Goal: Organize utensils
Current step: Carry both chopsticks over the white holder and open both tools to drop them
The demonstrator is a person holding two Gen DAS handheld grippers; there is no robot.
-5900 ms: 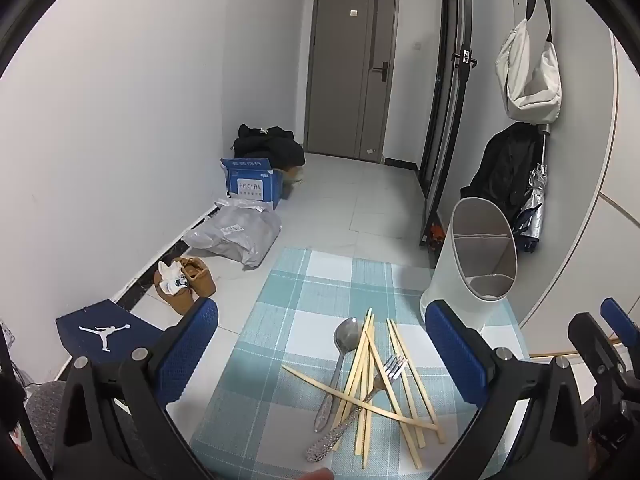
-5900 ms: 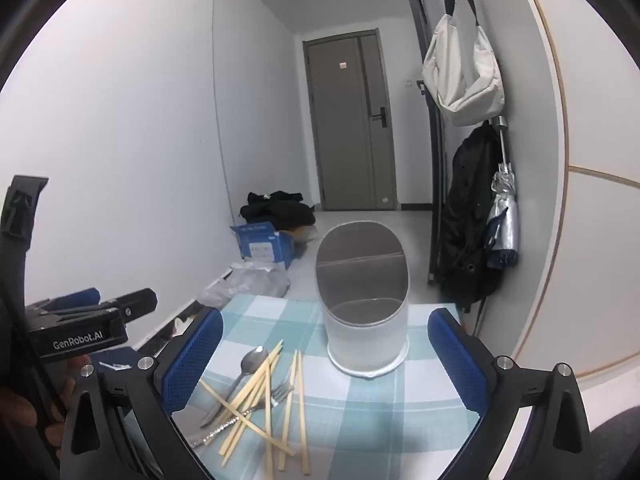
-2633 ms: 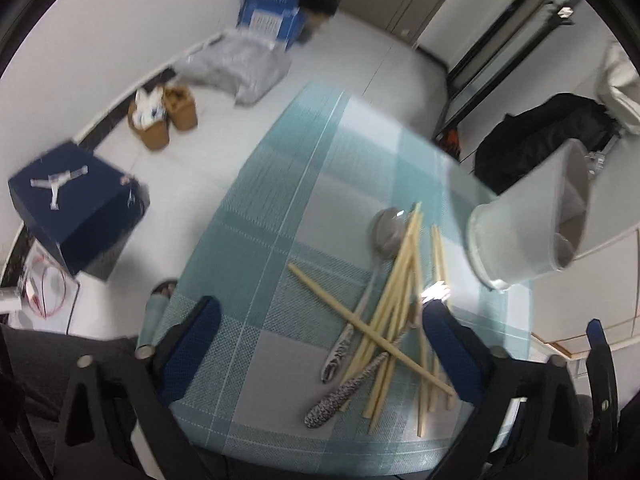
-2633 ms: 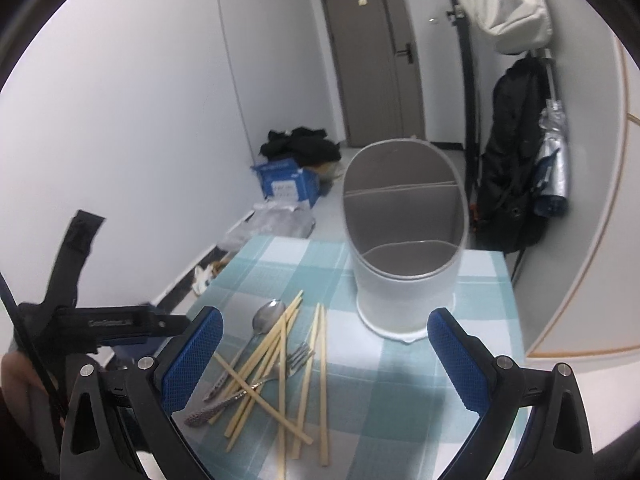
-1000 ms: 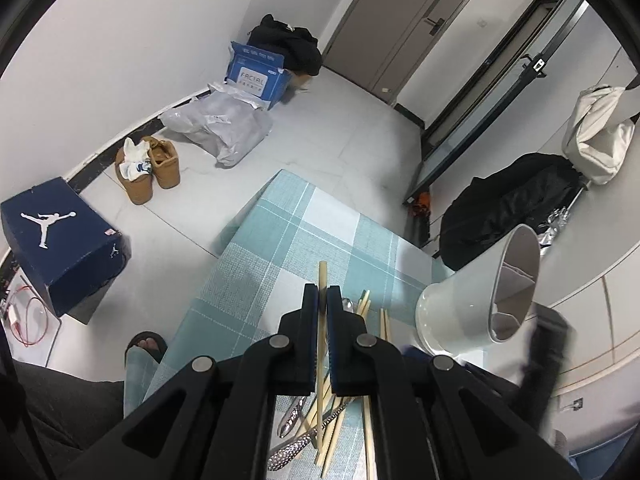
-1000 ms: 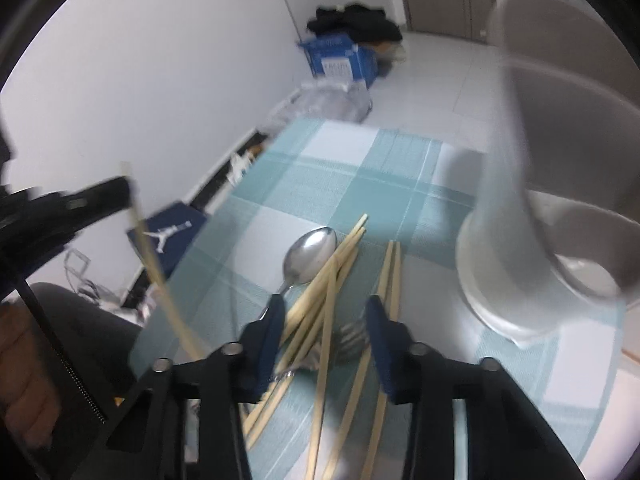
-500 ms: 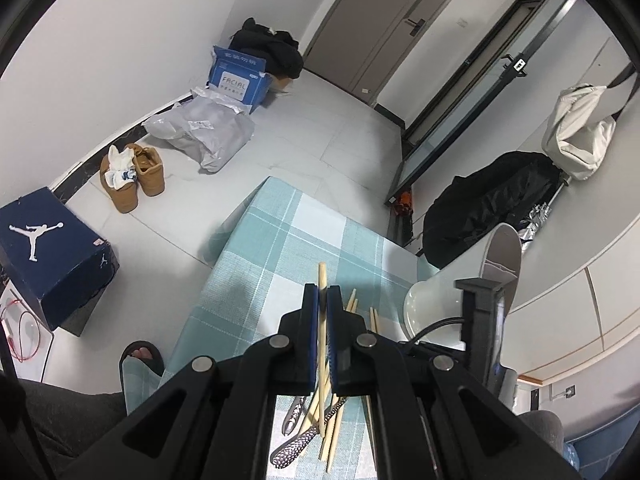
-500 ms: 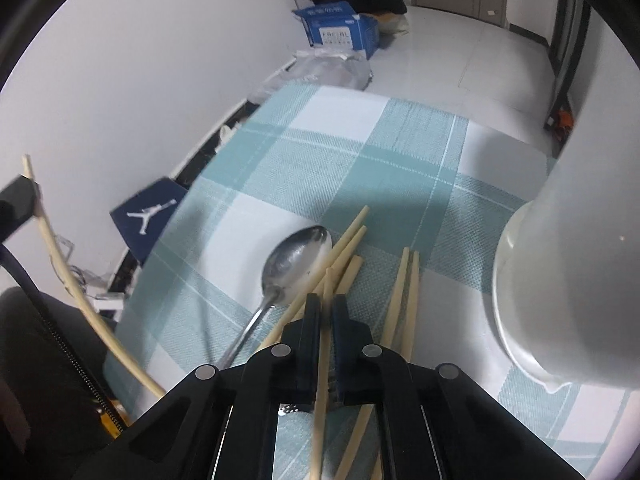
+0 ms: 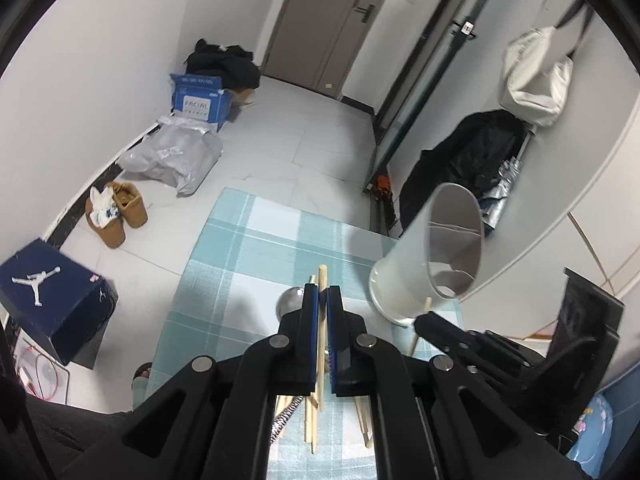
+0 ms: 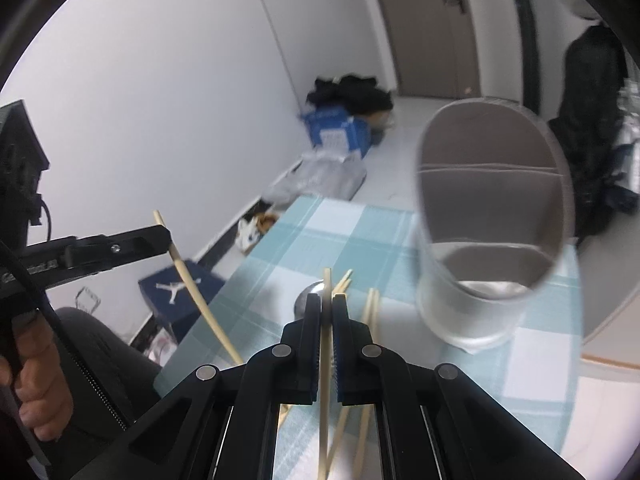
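1. Left chopstick [image 9: 321,320] is clamped between the blue pads of the left gripper [image 9: 322,294]; its long axis runs along the fingers, tip poking out ahead toward the far end of the table [image 9: 224,280]. In the right wrist view the same stick [image 10: 188,276] slants down from the jaws, off the cloth.
2. Right chopstick [image 10: 325,340] is pinched in the right gripper [image 10: 327,304], also lengthwise along the fingers, front tip just past the pads and raised above the pile.
3. Remaining chopsticks [image 10: 370,320], a spoon [image 9: 290,300] and a patterned handle [image 9: 285,416] lie on the checked cloth below both grippers.
4. White utensil holder [image 10: 488,264] stands upright on the table's far right, divider visible inside, nothing seen in it.
5. Both grippers tilt downward over the pile, side by side; a hand [image 10: 32,384] grips the left tool's handle.
6. Versus a second ago: right jaws have just been closing and now grip a stick that lay in the pile; both sticks sit higher; left grip unchanged.
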